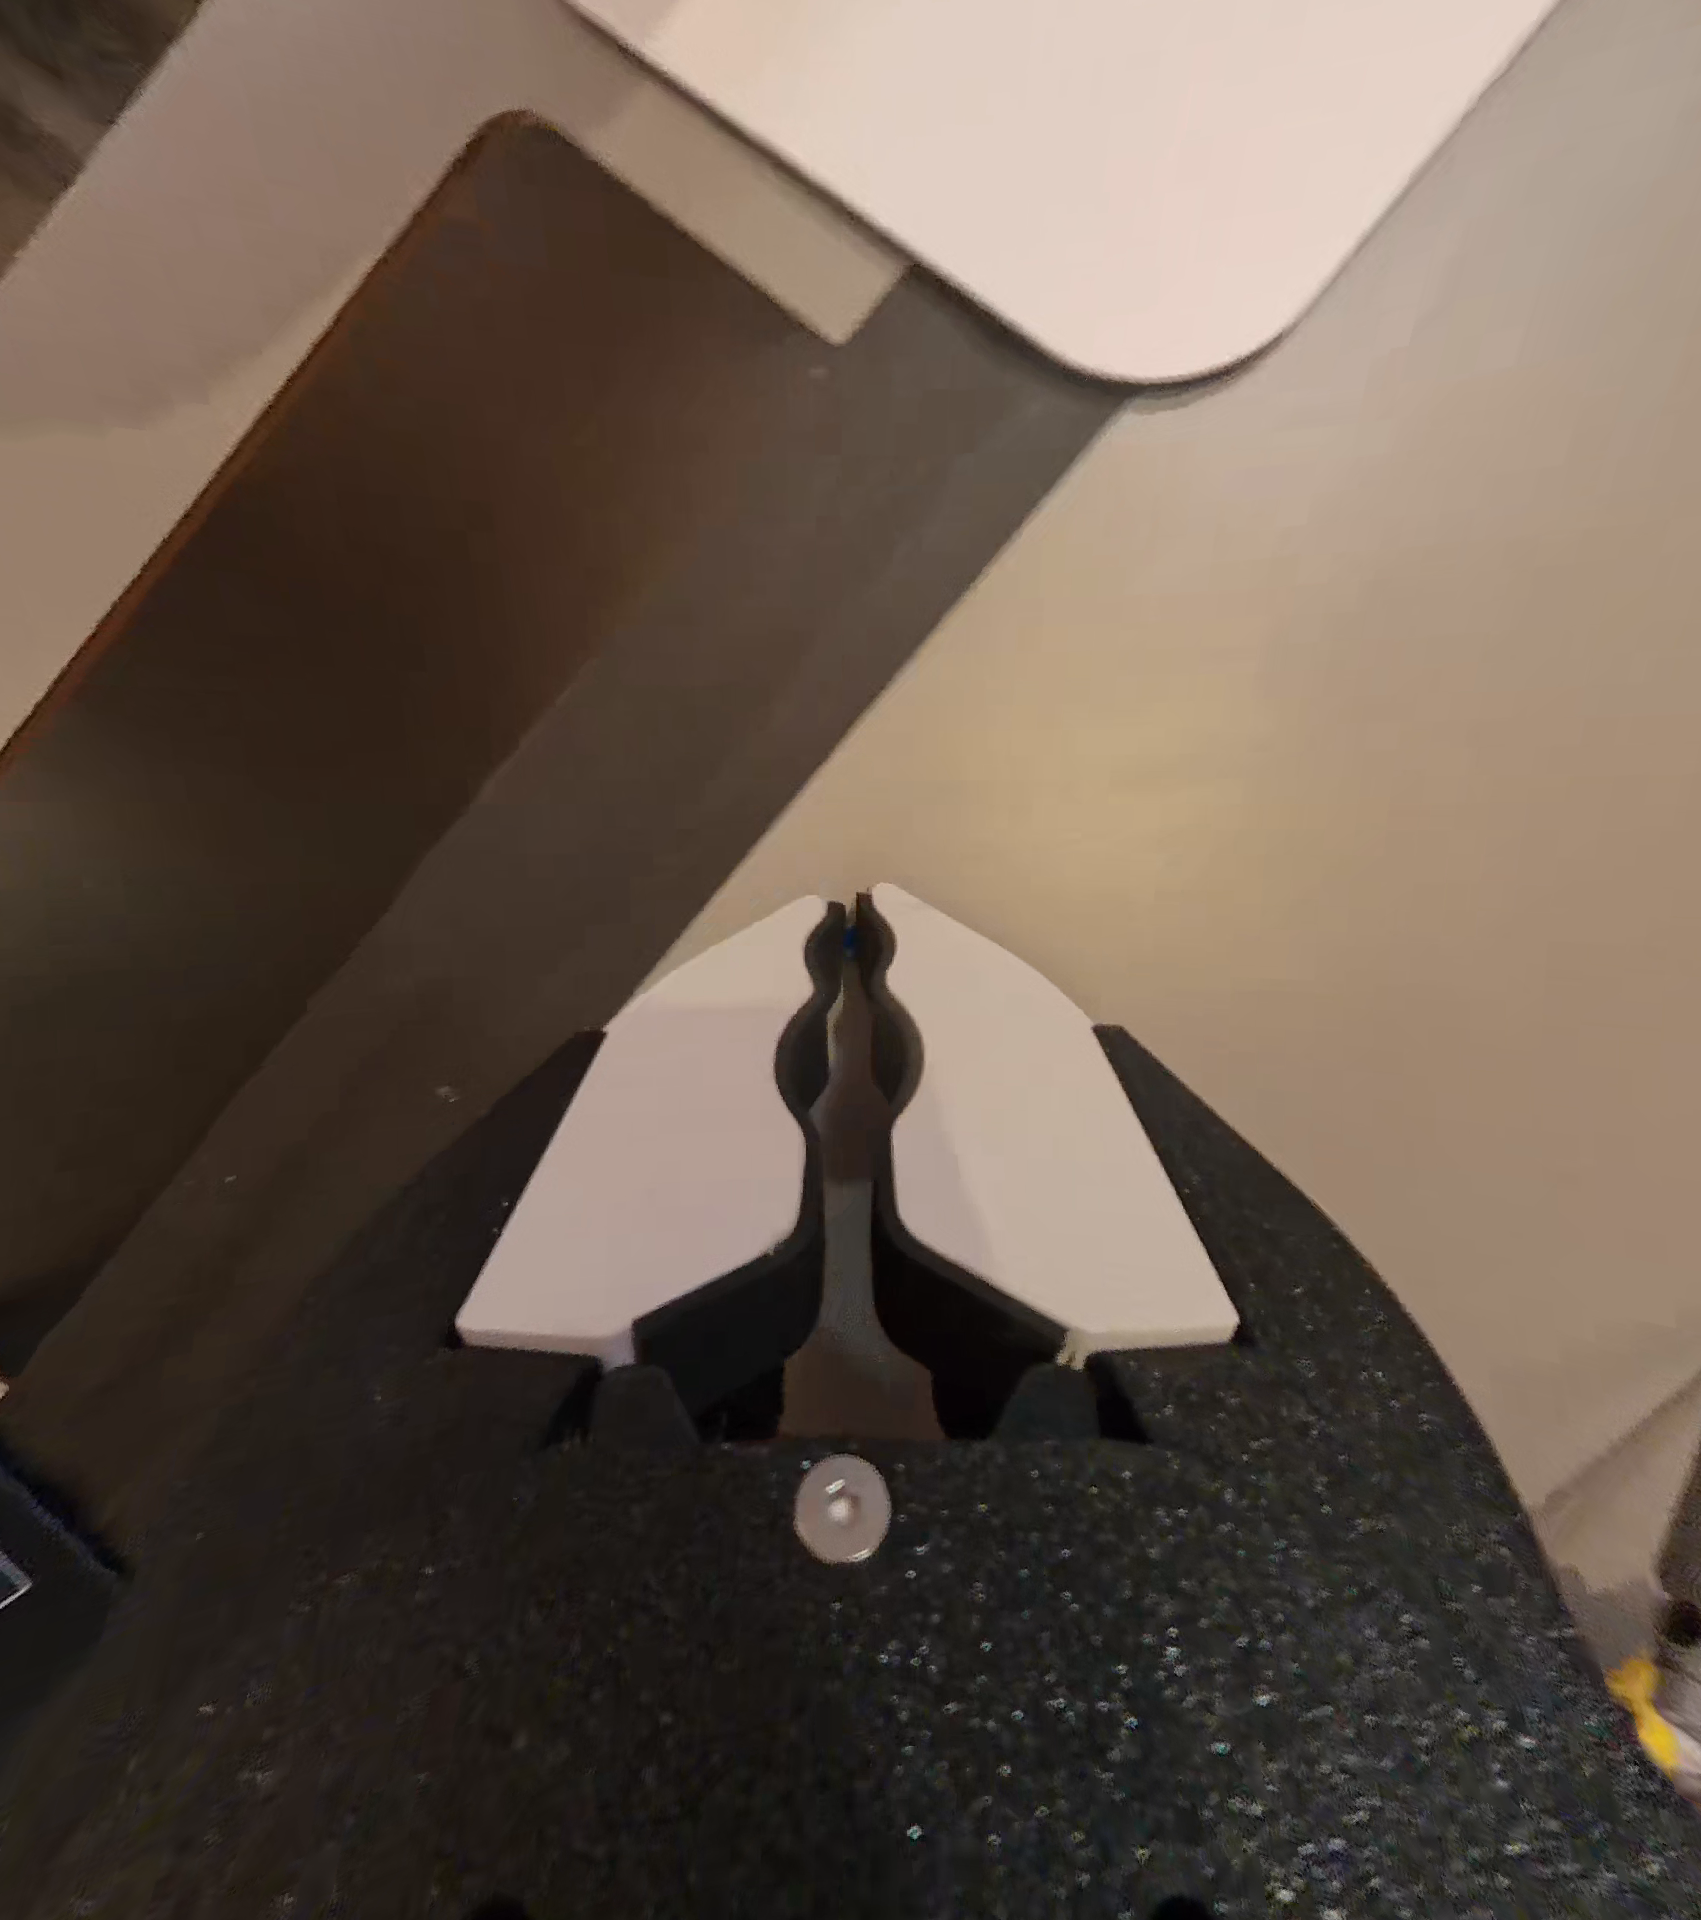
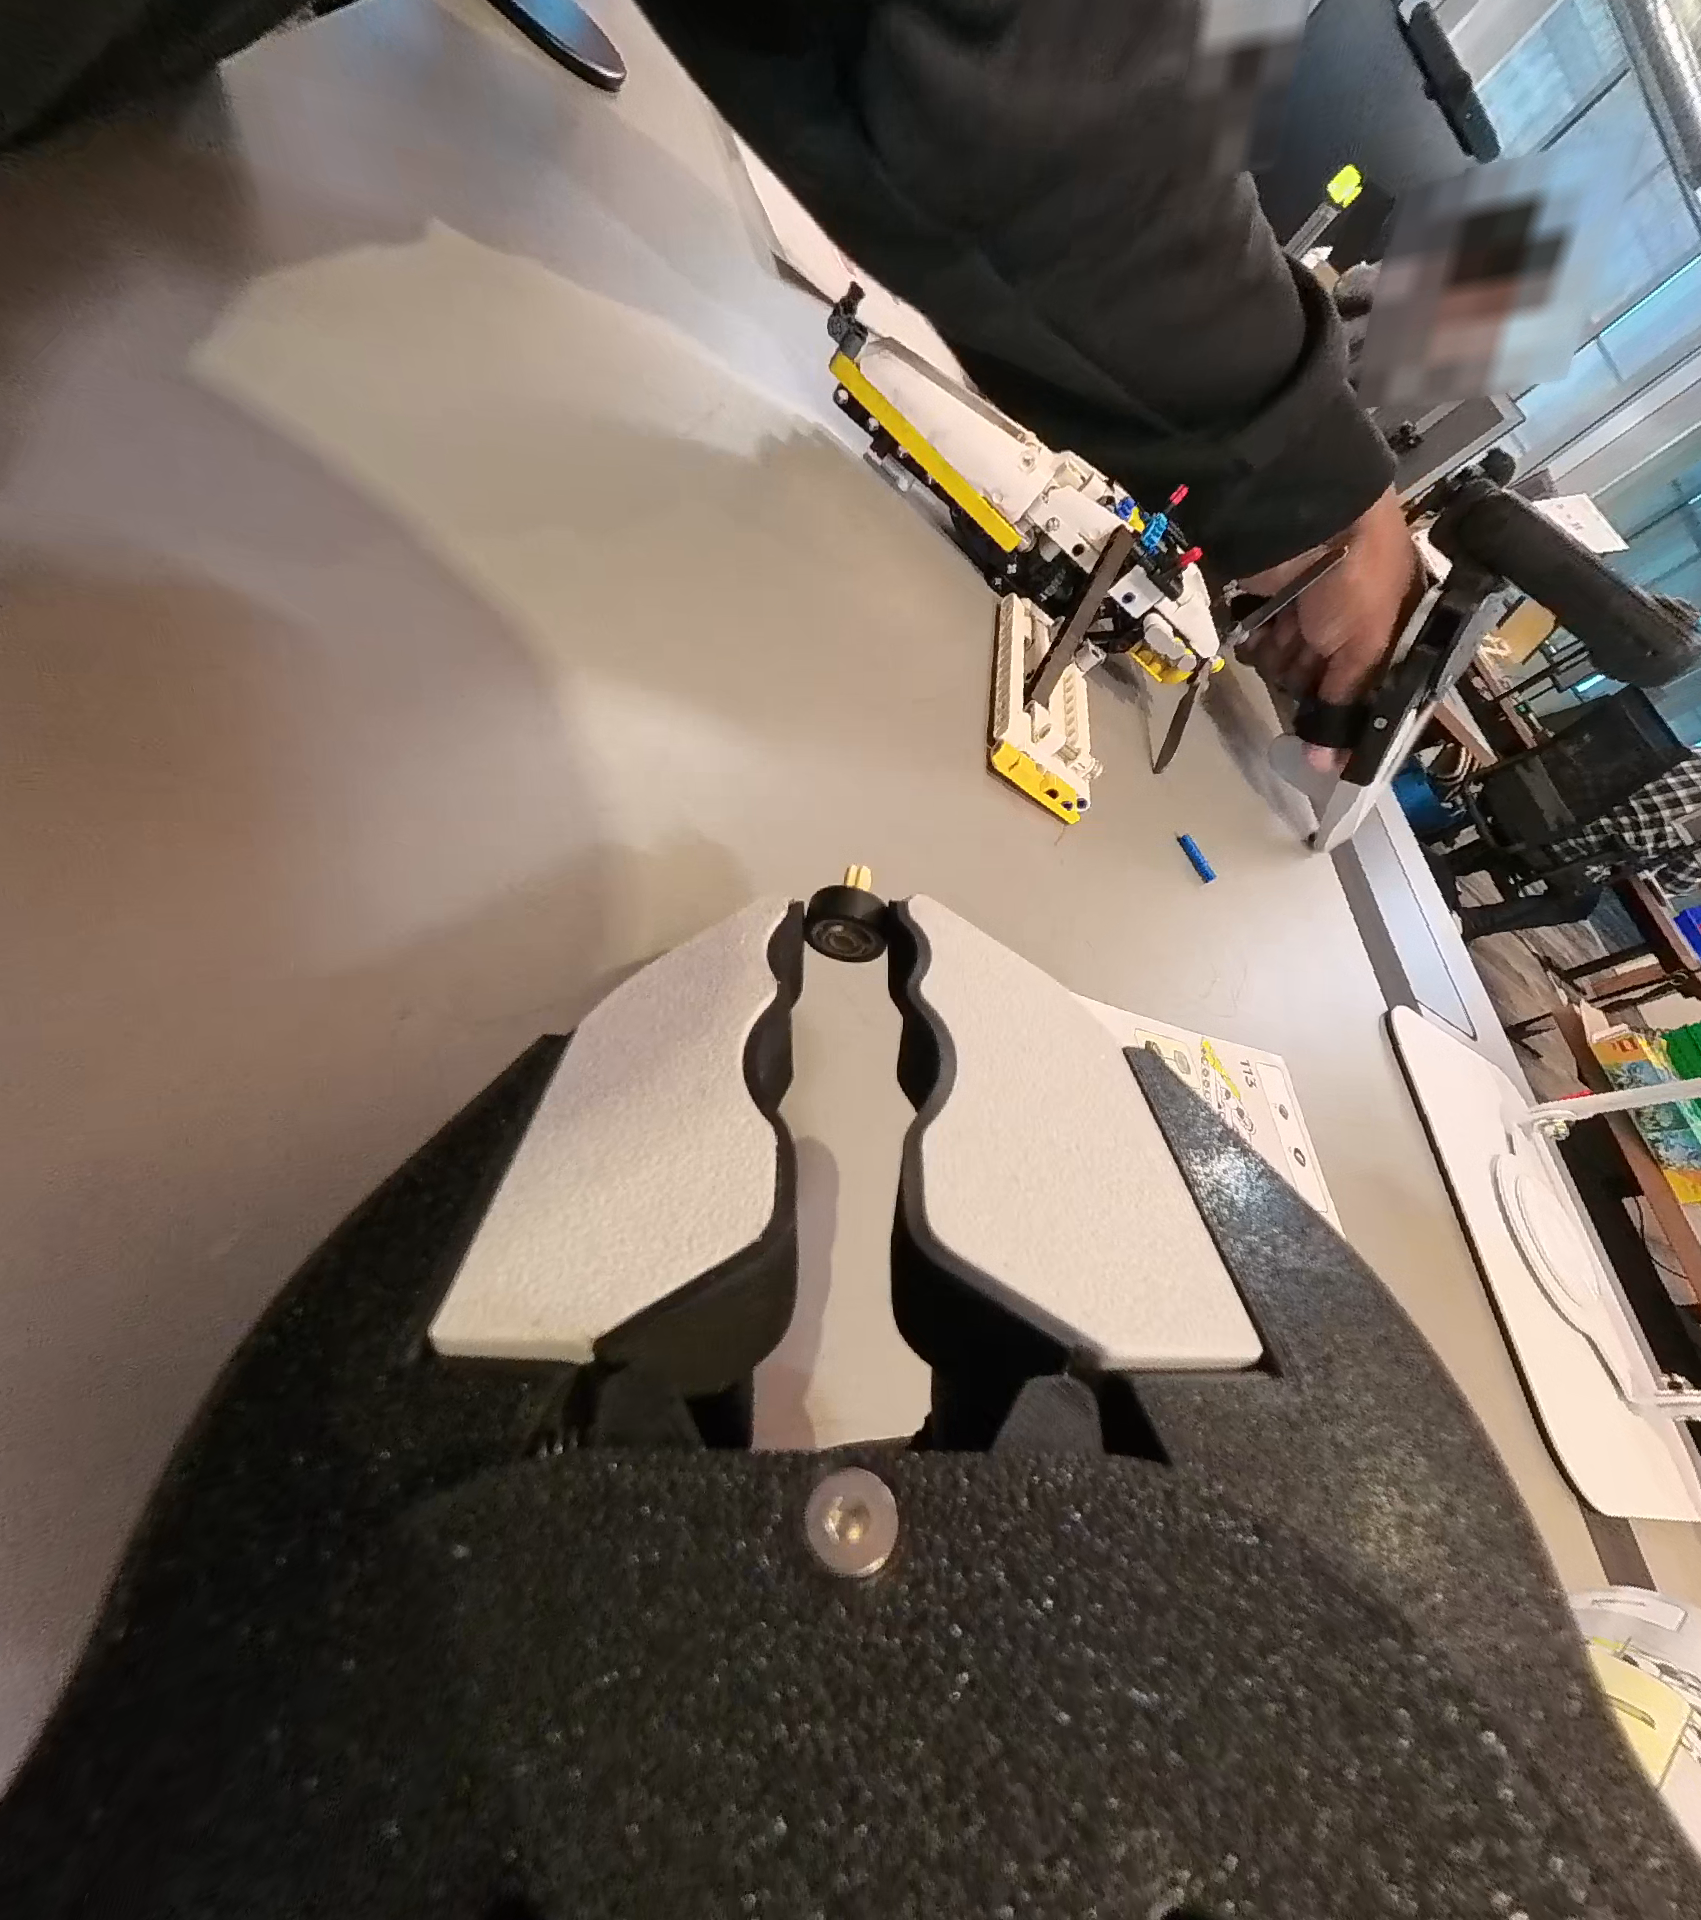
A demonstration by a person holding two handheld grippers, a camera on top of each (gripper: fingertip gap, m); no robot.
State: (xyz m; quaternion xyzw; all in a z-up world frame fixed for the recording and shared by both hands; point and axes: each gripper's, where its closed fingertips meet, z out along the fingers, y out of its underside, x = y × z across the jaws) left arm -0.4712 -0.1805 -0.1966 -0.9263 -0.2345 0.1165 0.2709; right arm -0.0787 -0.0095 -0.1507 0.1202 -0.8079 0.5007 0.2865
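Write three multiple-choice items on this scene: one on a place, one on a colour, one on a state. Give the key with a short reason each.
1. Where does the loose blue pin lie?
A. on the table, right of the brick model
B. inside the model
C. on the booklet

2. What colour is the wheel at the right gripper's tips?
A. red
B. black
C. white

3. How do the right gripper's fingers stand?
A. wide open, nothing between
B. closed on the wheel
C. closed on the booklet

Key: 1 A, the pin rests on bare table beside the model. 2 B, the wheel is black with a pale axle stub. 3 B, both pads press its sides.
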